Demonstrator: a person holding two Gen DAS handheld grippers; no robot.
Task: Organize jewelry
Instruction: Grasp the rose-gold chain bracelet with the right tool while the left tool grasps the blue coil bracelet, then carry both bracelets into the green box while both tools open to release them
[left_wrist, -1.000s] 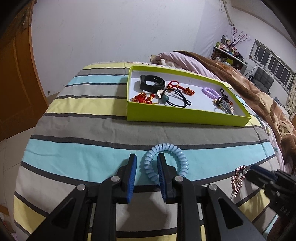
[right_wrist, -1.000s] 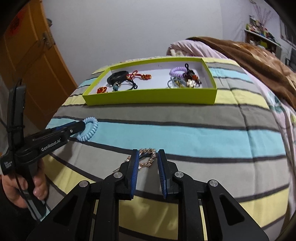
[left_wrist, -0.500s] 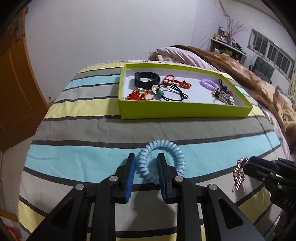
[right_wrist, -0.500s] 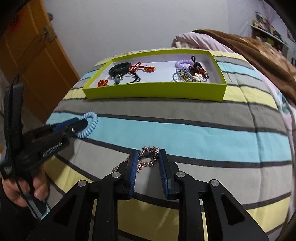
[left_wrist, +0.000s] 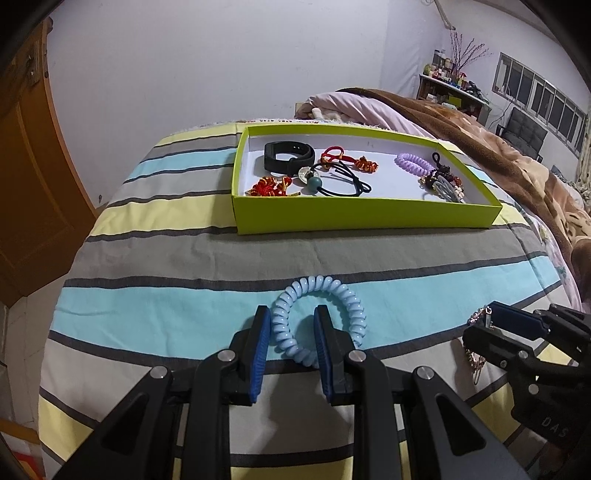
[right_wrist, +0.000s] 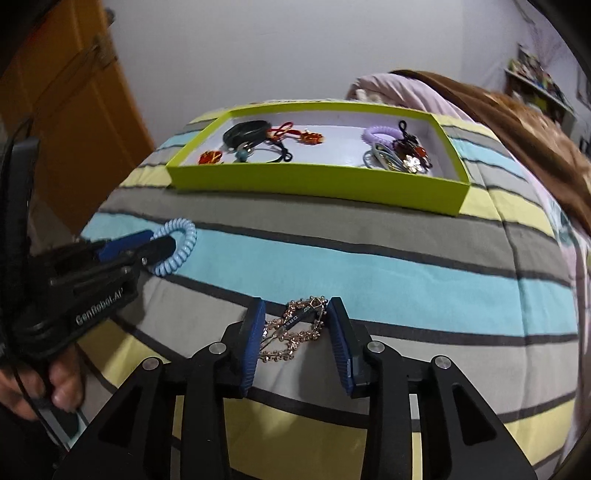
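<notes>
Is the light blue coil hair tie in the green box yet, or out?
Out. The light blue coil hair tie sits between the left gripper's fingers, short of the green box.

Bed covered in striped cotton sheet, bands of aqua, grey, pale yellow. Left of bed: orange wooden door. Behind it: plain white wall. Right: rumpled brown blanket, cluttered shelf, barred window.

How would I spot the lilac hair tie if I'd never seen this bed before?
Find the lime-green tray lying on the striped bedspread. Look in its right half, toward the back wall: the purple coil hair tie lies there beside a dark beaded cluster. It is the tray's only spiral, telephone-cord ring, pale lilac, unlike the light blue coil outside the tray.
</notes>
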